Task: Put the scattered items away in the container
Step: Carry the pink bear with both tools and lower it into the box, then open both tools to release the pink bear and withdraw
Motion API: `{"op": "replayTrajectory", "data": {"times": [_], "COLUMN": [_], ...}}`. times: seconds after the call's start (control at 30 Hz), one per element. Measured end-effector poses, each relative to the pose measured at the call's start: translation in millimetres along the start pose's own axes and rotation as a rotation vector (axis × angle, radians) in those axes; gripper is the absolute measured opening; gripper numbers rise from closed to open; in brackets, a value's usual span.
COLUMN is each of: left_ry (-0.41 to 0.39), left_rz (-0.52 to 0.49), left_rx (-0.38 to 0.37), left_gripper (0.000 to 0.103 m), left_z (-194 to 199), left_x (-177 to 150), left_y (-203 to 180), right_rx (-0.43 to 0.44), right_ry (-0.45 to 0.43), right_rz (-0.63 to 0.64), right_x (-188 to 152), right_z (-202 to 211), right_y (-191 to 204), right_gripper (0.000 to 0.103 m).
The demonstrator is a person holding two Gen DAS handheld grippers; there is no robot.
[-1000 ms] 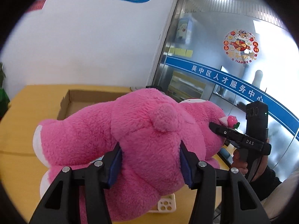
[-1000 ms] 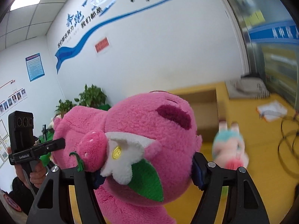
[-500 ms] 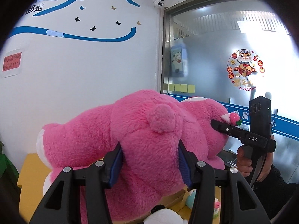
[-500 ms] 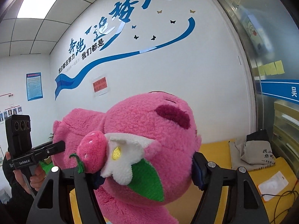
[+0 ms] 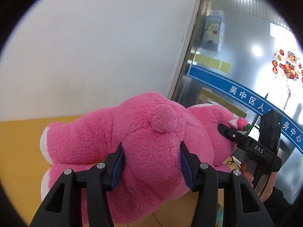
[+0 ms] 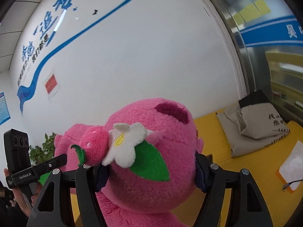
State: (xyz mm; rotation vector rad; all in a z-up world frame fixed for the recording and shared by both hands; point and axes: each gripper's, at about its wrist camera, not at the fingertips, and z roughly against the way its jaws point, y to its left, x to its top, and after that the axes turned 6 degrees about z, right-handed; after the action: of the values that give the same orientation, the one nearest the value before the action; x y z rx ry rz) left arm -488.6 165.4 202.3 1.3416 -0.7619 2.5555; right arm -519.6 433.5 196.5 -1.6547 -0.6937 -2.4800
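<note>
Left wrist view is showing the pink plush bear hanging above the yellow table, with the left claw squeezing its body just below the round tail. Right wrist view is showing the right claw clamping the bear's head beside the white flower, while a grey cloth bag is lying on the table behind.

Bright even daylight, glare on glass wall right of fingers, fisheye-bent dark edges, right-wrist background motion-blurred
</note>
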Motion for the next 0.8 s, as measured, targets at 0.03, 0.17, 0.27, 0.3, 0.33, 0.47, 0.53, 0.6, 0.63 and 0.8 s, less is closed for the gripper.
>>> {"op": "replayTrajectory", "data": {"times": [0.03,0.17,0.27,0.3,0.33,0.47,0.53,0.6,0.63,0.8], "left_ry": [0.039,0.231,0.304,0.285,0.273,0.298,0.292,0.277,0.268,0.310], "left_rz": [0.031,0.129,0.115,0.094,0.083,0.083,0.088,0.078,0.062,-0.001], "left_rx": [0.012,0.075,0.085,0.091,0.098,0.109,0.121,0.112,0.112,0.293], "left_gripper": [0.052,0.034,0.034,0.034,0.036,0.040,0.042,0.044,0.047,0.076], "left_z": [-22,-99,-125,-122,-118,-105,-85,-58,-42,27], "left_x": [-9,-58,-90,-93,-93,-89,-85,-78,-75,-105], "left_y": [13,59,66,62,59,55,73,74,73,75], "right_rx": [-0.023,-0.130,-0.206,-0.212,-0.212,-0.201,-0.206,-0.224,-0.211,-0.084], "right_ry": [0.026,0.231,0.359,0.370,0.371,0.404,0.419,0.402,0.391,0.442], "right_rz": [-0.014,-0.063,-0.060,-0.068,-0.077,-0.095,-0.074,-0.012,0.018,0.128], "right_x": [-10,-71,-100,-102,-102,-101,-100,-90,-86,-82], "right_z": [-16,-84,-107,-109,-109,-110,-101,-82,-71,-5], "right_y": [-9,-37,-43,-47,-51,-62,-56,-44,-34,5], "right_gripper": [0.076,0.076,0.079,0.082,0.084,0.090,0.093,0.094,0.095,0.103]}}
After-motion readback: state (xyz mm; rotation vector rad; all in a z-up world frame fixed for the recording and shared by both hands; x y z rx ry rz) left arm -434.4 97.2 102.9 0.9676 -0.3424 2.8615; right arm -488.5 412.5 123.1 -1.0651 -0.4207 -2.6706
